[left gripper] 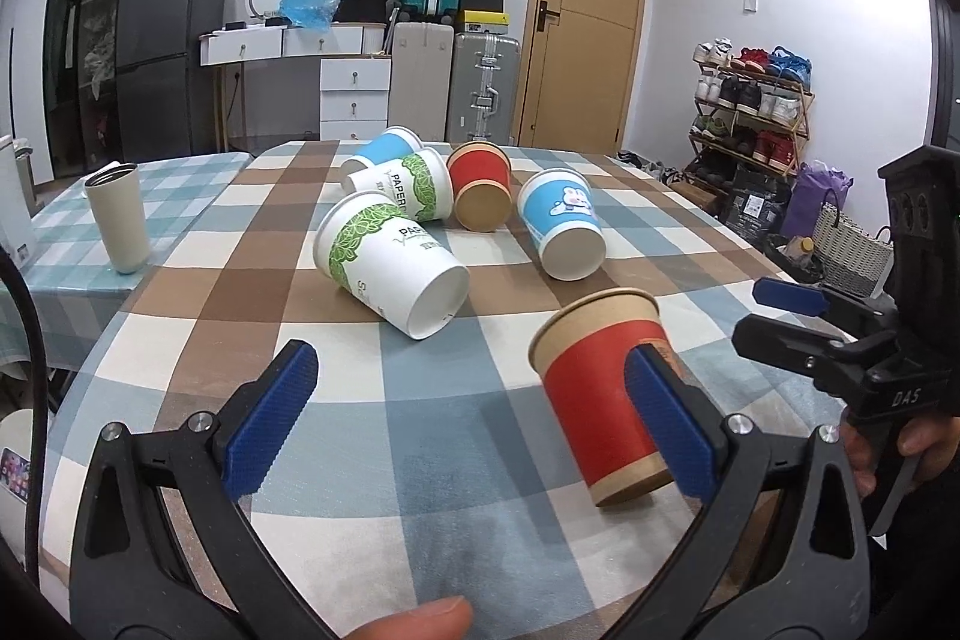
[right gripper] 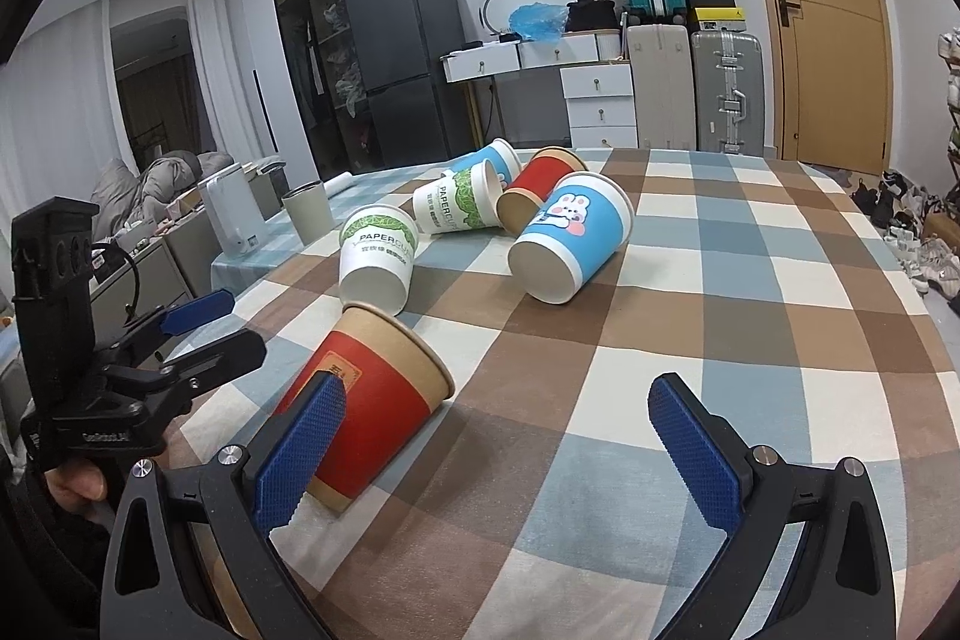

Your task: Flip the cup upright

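both hand-held grippers, left point(left gripper: 474, 418) and right point(right gripper: 501, 451), are spread wide with nothing gripped, red paper cup point(left gripper: 606, 400) sits tilted on the checkered bench point(left gripper: 420, 400) between them, touching each one's inner pad

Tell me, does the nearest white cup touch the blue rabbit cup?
Apart: the left wrist view shows tablecloth between the white cup and the blue rabbit cup.
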Tool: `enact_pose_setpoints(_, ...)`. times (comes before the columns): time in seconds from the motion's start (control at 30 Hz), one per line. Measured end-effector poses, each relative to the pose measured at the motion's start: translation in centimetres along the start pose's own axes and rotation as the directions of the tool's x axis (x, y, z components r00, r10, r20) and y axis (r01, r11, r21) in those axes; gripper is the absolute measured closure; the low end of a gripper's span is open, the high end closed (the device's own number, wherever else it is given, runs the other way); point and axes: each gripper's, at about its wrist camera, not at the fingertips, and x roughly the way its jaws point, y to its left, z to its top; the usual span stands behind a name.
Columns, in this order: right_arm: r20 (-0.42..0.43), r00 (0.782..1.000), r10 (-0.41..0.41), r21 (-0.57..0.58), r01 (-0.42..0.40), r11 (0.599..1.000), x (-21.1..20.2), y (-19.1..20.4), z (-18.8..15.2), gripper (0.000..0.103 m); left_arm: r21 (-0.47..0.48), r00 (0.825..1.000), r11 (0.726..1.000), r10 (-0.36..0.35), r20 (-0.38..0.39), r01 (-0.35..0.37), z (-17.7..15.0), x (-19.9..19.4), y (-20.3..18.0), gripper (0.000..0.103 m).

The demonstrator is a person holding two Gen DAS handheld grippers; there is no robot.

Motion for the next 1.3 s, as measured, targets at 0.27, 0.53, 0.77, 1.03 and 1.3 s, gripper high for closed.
enact_pose_setpoints(0.27,-0.008,1.0,0.007,-0.012,-0.007,1.0,0.3,0.7,0.0,0.0,0.004,1.0,1.0,0.003,0.009,-0.003,-0.8,0.8,0.8,0.001)
enact_pose_setpoints(0.53,-0.002,1.0,0.007,0.004,-0.007,1.0,0.3,0.7,0.0,0.0,0.021,1.0,1.0,0.005,0.01,-0.005,-1.2,1.2,0.5,0.001)
enact_pose_setpoints(0.77,-0.009,1.0,0.004,0.001,-0.004,1.0,0.5,0.9,0.0,0.0,0.012,1.0,1.0,0.001,0.013,-0.001,-1.3,1.2,0.5,0.001)
enact_pose_setpoints(1.03,-0.018,1.0,0.005,0.016,-0.005,1.0,0.6,0.6,0.0,0.0,0.012,1.0,1.0,0.002,0.016,-0.002,-1.4,1.1,0.5,0.001)
enact_pose_setpoints(1.3,-0.035,0.999,-0.004,0.019,0.004,1.0,0.8,0.4,0.2,0.0,0.013,1.0,1.0,0.003,0.016,-0.003,-1.4,1.1,0.6,0.001)
